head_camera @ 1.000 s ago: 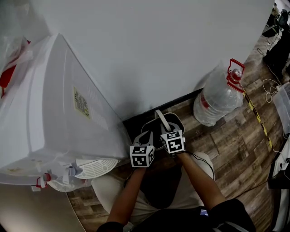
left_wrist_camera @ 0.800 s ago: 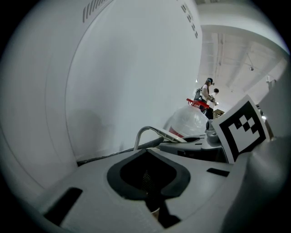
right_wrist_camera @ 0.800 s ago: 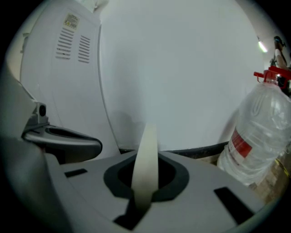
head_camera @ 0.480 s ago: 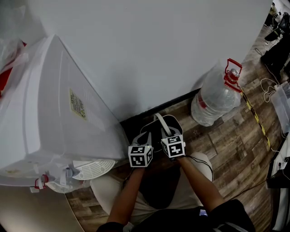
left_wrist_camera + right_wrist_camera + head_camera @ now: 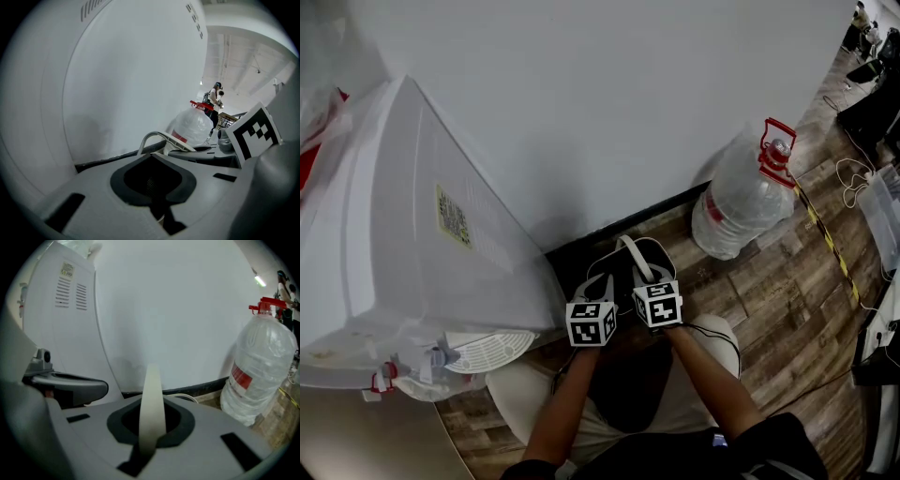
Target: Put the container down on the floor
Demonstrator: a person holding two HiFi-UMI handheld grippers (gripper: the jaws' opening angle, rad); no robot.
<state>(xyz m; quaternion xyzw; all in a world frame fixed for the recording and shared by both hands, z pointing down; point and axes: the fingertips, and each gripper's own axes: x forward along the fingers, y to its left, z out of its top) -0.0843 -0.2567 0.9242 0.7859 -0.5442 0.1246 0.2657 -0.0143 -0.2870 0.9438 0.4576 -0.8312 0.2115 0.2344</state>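
A whitish curved handle [image 5: 152,394] runs up through my right gripper [image 5: 151,420], which is shut on it. In the head view that handle [image 5: 630,253] arcs over the right gripper [image 5: 652,258] toward the wall. Whatever hangs from it is hidden under the grippers. My left gripper [image 5: 598,281] sits right beside the right one, low over the wooden floor [image 5: 769,300]. In the left gripper view its jaws stand together with nothing clearly between them, and the handle [image 5: 159,137] curves just ahead. A big clear water bottle [image 5: 745,202] with a red cap handle stands on the floor by the wall.
A tall white appliance [image 5: 412,253] fills the left, close to the grippers. The white wall [image 5: 609,103] and its black baseboard [image 5: 581,248] lie straight ahead. A yellow-black strip [image 5: 830,248] and cables [image 5: 853,183] cross the floor at the right. A person [image 5: 214,101] stands far off.
Both grippers stay side by side with the same hold. The right one has eased slightly down the picture. The view has drifted, so the bottle sits a little further left.
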